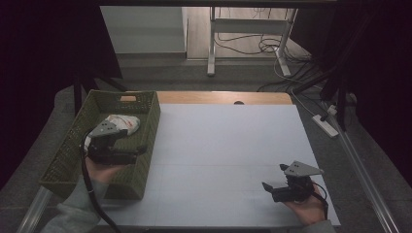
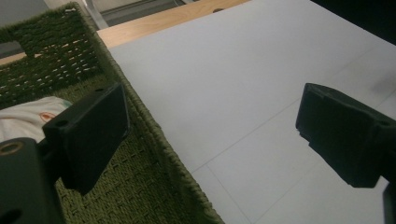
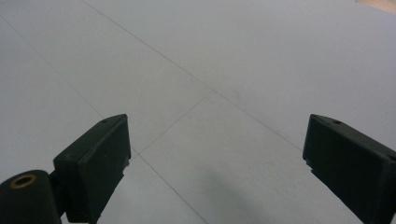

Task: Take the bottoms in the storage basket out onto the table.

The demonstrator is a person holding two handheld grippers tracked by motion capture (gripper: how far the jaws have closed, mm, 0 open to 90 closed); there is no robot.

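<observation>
A green woven basket (image 1: 151,127) stands on the left of the white table (image 1: 228,145). Inside it lies a white bundle with red marks (image 1: 122,123), near the far end. My left gripper (image 1: 140,151) hovers over the basket's near half and points right, open and holding nothing. In the left gripper view (image 2: 210,121) one jaw is over the basket floor and the other over the table, with the basket wall (image 2: 154,140) between them and the bundle (image 2: 28,119) off to the left. My right gripper (image 1: 273,176) is low over the table's near right corner, open and empty (image 3: 217,149).
A strip of bare wood (image 1: 223,97) runs along the table's far edge. Beyond it stand a desk frame (image 1: 212,43) and loose cables on the floor. A power strip (image 1: 324,124) lies on the floor at the right. Dark curtains hang on both sides.
</observation>
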